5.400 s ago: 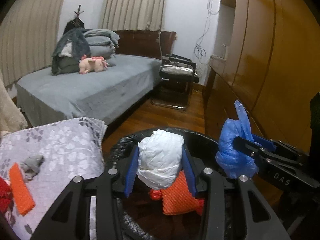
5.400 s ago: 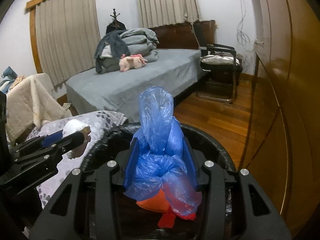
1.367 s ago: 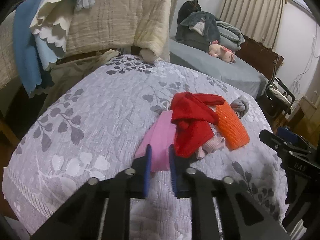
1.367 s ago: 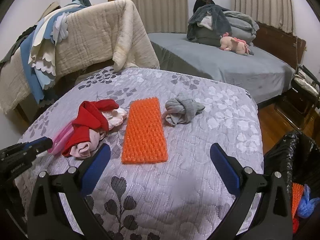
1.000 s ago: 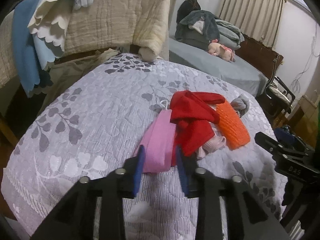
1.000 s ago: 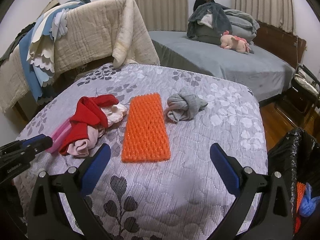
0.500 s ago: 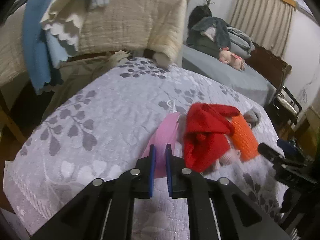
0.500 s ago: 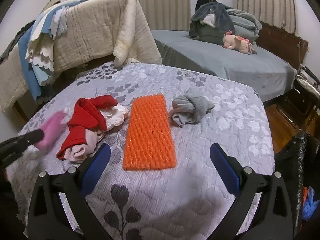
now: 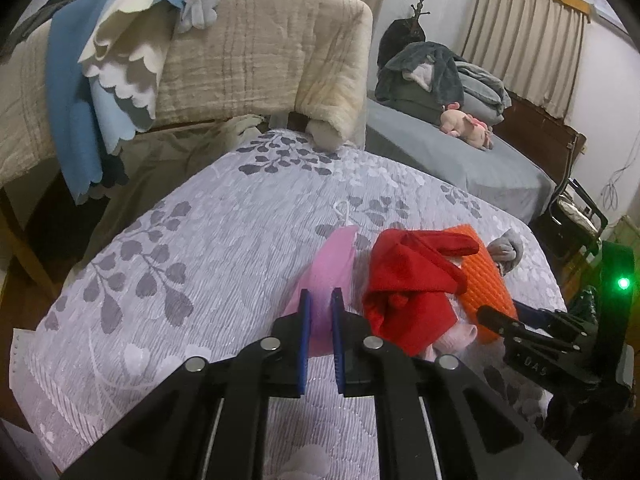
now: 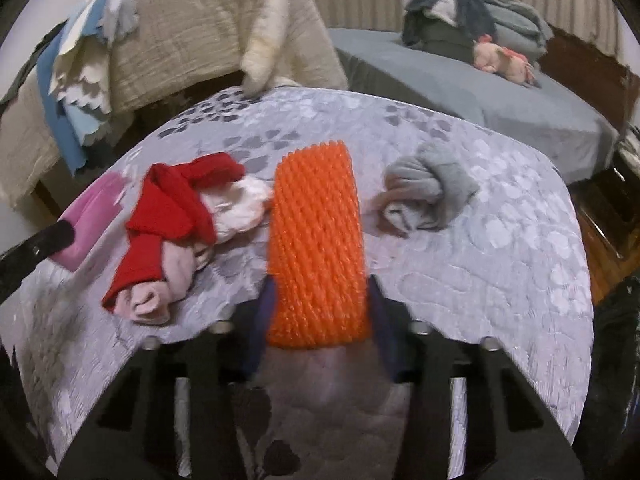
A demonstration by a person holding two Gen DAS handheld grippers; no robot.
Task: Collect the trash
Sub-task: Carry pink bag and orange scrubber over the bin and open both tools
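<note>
While both cameras are looking down at a grey quilt [image 9: 192,264] printed with leaves, the two grippers are each working at a piece of trash on it. In the left wrist view, blue and cream cloths [image 9: 100,60] are hanging over a beige padded backrest in the upper left. At the lower centre the left gripper [image 9: 319,312] is pinching a pink face mask [image 9: 332,264], its blue pads pressed tight on the near end while the far end trails up toward a white ear loop. Just right of the mask a red cloth [image 9: 408,292] is lying bunched over pale pink fabric. Further right an orange foam net [image 9: 480,280] is showing, with the right gripper's black fingers crossing its near end at the right edge. A grey bed with a pink plush toy [image 9: 466,124] is sitting in the upper right.

In the right wrist view, which is blurred, the pink mask [image 10: 94,216] is showing at the left edge with a dark finger across it. The red cloth [image 10: 172,212] is lying right of it. At centre the right gripper [image 10: 318,312] has just been closing; its pads are standing against both sides of the orange net's [image 10: 316,240] near end. A balled grey cloth [image 10: 428,192] is resting apart to the right.
</note>
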